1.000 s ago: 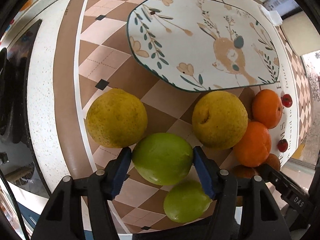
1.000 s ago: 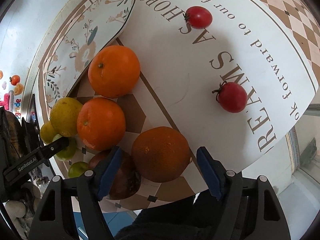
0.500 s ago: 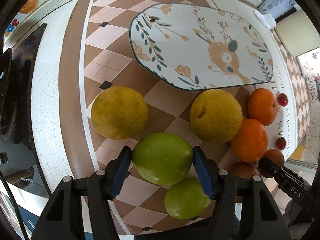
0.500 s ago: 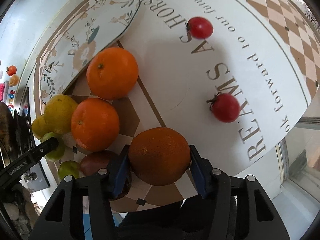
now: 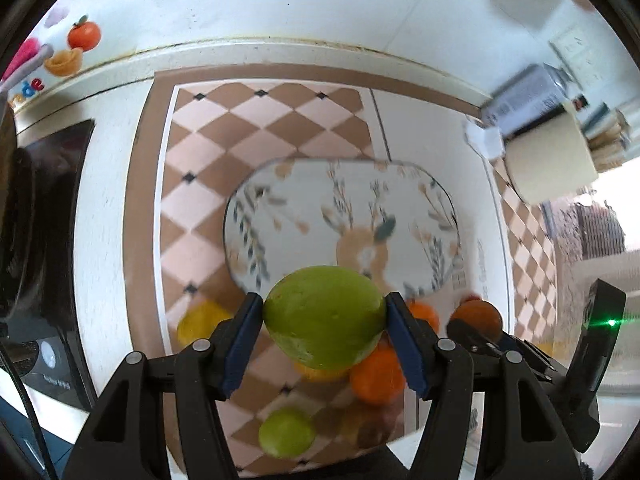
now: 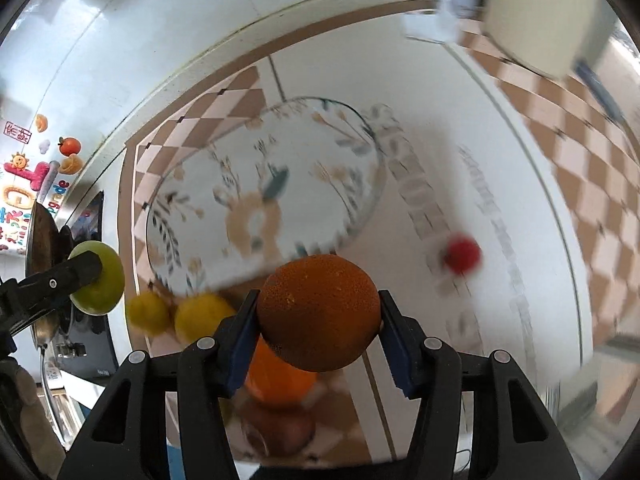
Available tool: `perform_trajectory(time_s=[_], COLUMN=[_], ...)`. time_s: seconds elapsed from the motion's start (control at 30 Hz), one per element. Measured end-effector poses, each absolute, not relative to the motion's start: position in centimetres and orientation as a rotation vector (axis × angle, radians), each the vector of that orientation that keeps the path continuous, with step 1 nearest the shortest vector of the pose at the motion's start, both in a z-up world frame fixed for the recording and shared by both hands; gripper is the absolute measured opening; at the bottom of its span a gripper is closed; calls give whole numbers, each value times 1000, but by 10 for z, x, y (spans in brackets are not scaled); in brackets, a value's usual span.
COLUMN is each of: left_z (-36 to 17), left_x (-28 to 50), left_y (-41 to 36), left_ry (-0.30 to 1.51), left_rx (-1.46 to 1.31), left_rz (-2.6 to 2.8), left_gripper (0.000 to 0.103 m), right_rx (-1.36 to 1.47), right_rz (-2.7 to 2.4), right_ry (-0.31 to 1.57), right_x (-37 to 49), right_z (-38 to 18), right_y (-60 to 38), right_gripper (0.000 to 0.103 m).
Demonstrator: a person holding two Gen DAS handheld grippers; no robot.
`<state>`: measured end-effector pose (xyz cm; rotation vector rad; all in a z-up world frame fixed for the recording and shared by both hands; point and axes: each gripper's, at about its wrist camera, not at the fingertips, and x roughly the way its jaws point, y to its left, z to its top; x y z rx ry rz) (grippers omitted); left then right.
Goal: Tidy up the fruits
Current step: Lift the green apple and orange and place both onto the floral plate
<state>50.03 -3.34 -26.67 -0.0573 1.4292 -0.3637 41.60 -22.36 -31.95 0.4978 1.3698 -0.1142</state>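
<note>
My left gripper (image 5: 324, 320) is shut on a large green fruit (image 5: 322, 314), held in the air in front of the oval deer-patterned plate (image 5: 340, 208). My right gripper (image 6: 318, 316) is shut on a dark orange (image 6: 318, 310), also lifted, with the same plate (image 6: 256, 192) just beyond it. Below on the mat lie a small green fruit (image 5: 286, 432), a yellow fruit (image 5: 200, 320) and oranges (image 5: 378, 376). The right wrist view shows the left gripper's green fruit (image 6: 106, 280) at the left, two yellow fruits (image 6: 202, 316), an orange (image 6: 280, 380) and a red tomato (image 6: 462, 256).
A brown checkered mat (image 5: 248, 128) covers the white counter. A black stove (image 5: 40, 208) lies at the left. A cream container (image 5: 548, 164) and a spray can (image 5: 524, 98) stand at the back right. A brownish fruit (image 6: 280, 428) lies under my right gripper.
Both grippers have risen off the mat with their fruits, and the plate now shows farther ahead. The right gripper's jaws closed on the dark orange before lifting it.
</note>
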Motion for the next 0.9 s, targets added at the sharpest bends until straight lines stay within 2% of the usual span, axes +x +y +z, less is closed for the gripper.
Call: perform_trajectory(time_s=[0.3,0.63,0.67,0.7,0.77,0.87,0.9], left_z=[-324,-354,-357,-360,-365,-366,-365], left_x=[587,610,611,611,610,611,611], left_y=[-58,-78,-77,-76,-74,-71,-69], left_ry=[1569,1657,1662,1670,1692,1692,1690], left_rx=[-138,-146,-154,-163,-204,-248,-258], left_rz=[-223,-155,-144,-136,-113,-89,-88], left_gripper=[60,60,61,61,61,61,61], right_rx=[338,215,219,225,241,244,254], right_rz=[28,145,154,166,191,193,187], right_ry=[1470,1572,1576,1583,1595,1601,1600], right_x=[532,580,582,583,586,587,586], right_z=[-357,-385,-386,-387,-389,-388,-387], right_y=[-222,-219,-220,-221,-222,-227,-229], right_gripper=[58,59,61,71,83,85,88])
